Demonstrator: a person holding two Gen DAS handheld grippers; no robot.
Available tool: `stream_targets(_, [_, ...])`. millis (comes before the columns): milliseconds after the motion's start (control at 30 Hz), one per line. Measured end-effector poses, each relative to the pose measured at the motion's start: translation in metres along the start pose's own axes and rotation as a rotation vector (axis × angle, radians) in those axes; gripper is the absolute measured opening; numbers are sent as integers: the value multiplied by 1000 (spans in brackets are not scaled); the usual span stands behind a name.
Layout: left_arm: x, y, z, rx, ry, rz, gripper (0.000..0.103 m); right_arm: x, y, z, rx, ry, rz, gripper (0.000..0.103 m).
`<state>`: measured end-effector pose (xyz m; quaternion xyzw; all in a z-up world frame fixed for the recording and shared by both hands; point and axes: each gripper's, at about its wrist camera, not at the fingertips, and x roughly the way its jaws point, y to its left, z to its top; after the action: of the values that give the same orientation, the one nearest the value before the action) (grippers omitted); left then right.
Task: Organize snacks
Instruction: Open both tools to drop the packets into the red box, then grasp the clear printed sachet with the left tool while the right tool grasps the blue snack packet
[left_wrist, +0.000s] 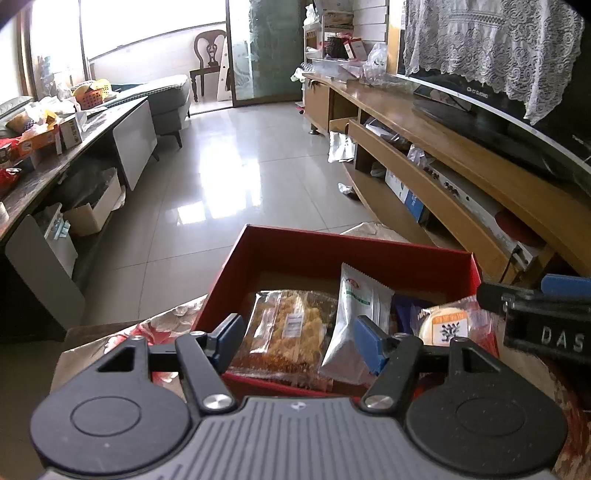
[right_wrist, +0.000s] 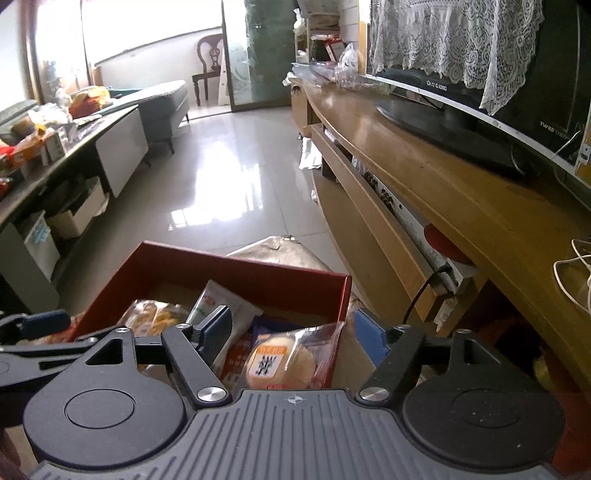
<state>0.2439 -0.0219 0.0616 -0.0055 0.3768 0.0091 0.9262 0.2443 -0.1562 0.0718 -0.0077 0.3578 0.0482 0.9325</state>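
Far left, beyond the work area: a long cluttered surface with boxes and bags, well apart from everything in hand. Nearer, over the near-left part of the red box: the left gripper, jaws spread, pinching nothing, with the clear pack of golden pastry lying in the box below the gap and not pressed by either pad. Just to the right of it, a silver and green sachet, leaning up against the other packs. Further right, a round cake in a clear wrapper with an orange label, lying on top of a dark blue pack and a red one; above it the right gripper, jaws also spread and holding nothing. Probably the placing step here, all snacks seen already inside the box. For doing it well: lift both grippers straight up and away with jaws kept apart, so no wrapper catches on a pad; then lay the leaning sachet flat beside the pastry. At far right, a wooden TV stand, not involved.
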Motion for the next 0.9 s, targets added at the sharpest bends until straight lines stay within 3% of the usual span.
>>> stream_targets(400, [-17, 19, -28, -3, 46, -17, 70, -24, 12, -31, -27, 70, 32, 82])
stream_targets(900, [5, 52, -82, -70, 255, -77, 70, -47, 33, -78, -48, 198, 92, 84])
